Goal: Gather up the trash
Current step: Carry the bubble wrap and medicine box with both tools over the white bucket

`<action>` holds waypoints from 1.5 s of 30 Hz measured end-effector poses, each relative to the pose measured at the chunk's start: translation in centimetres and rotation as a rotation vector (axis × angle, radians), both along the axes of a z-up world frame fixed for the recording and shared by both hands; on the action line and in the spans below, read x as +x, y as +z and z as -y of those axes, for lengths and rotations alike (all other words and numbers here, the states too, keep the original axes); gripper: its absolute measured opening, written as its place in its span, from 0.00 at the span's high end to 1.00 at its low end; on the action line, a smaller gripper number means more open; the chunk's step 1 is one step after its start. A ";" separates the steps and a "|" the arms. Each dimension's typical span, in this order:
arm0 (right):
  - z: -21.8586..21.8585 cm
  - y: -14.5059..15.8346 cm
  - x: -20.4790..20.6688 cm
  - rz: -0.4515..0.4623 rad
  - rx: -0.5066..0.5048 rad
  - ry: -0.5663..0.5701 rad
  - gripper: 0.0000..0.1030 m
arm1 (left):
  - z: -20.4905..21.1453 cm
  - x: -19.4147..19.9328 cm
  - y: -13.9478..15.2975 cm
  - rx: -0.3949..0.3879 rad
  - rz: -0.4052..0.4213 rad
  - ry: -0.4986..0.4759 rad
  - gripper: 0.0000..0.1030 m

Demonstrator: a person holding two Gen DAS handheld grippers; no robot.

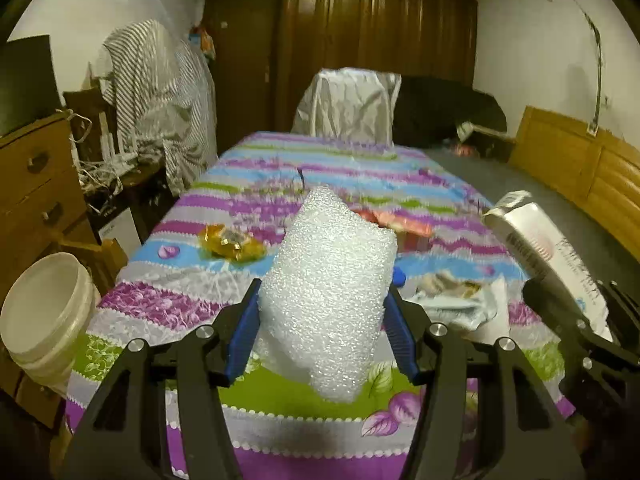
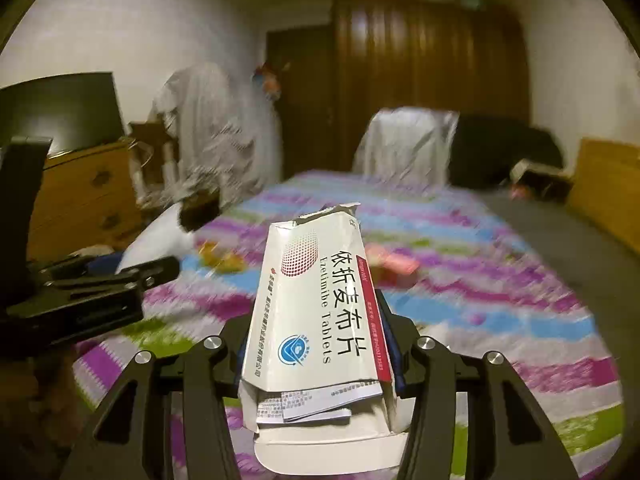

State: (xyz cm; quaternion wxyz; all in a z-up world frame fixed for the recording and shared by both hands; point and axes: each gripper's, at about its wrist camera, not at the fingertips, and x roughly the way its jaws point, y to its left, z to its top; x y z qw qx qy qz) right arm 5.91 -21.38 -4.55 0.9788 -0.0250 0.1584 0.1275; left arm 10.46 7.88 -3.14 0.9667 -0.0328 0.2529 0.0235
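White bucket is seen at 9 o'clock of the left gripper, beside the bed. A bubble-wrap wad is gripped between the left jaws, long axis upright. The nearer arm to the bucket is judged the left. In the right gripper a torn tablet box is clamped, long axis pointing to 12 o'clock; "Ezetimibe Tablets" is legible.
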 end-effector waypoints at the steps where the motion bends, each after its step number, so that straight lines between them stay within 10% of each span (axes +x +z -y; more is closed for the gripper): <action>1: -0.1 0.4 -0.8 0.026 -0.007 -0.017 0.50 | 0.1 -0.2 0.2 0.003 0.015 0.006 0.47; 29: 0.0 1.9 -3.2 0.046 0.009 -0.041 0.49 | 0.9 -1.1 1.2 0.024 0.059 -0.016 0.46; 45: -15.6 8.1 1.3 0.004 0.053 0.322 0.49 | -13.9 -3.3 4.3 0.025 0.072 0.309 0.46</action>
